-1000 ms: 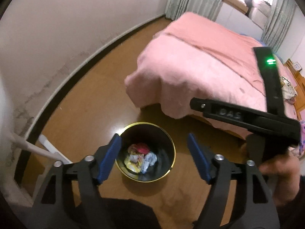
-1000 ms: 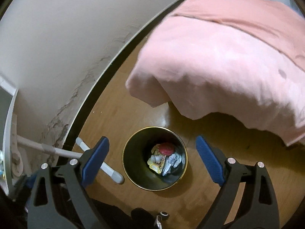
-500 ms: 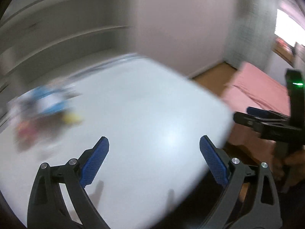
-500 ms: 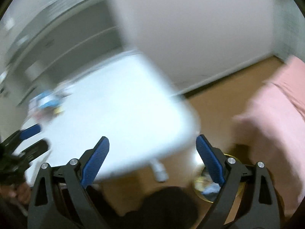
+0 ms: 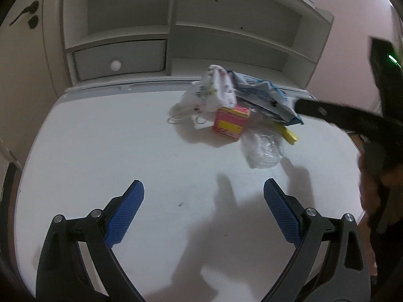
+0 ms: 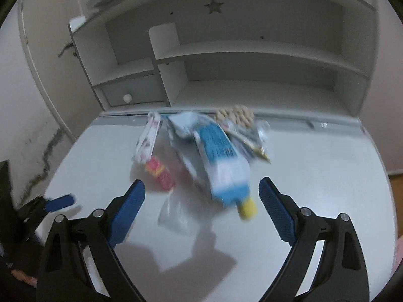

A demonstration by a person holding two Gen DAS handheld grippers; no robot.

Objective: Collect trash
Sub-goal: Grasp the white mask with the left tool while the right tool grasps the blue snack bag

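A heap of trash lies on the white desk (image 5: 100, 151): a red and yellow small box (image 5: 230, 123), a clear plastic wrapper (image 5: 263, 151), a blue and white packet (image 5: 267, 95), a white patterned wrapper (image 5: 216, 88) and a yellow piece (image 5: 289, 134). My left gripper (image 5: 204, 201) is open and empty above the desk, well short of the heap. My right gripper (image 6: 201, 198) is open and empty, just before the heap, with the blue and white packet (image 6: 221, 161), red box (image 6: 160, 172) and clear wrapper (image 6: 178, 214) between and ahead of its fingers. The right view is blurred.
A white hutch with shelves (image 5: 226, 32) and a small drawer with a round knob (image 5: 115, 64) stands at the back of the desk. The right gripper's body (image 5: 352, 120) shows at the right of the left view. A stained wall (image 6: 37, 151) lies left of the desk.
Both grippers swung up from the trash bin on the floor by the bed to the white desk and now face the heap of trash. Both stayed open.
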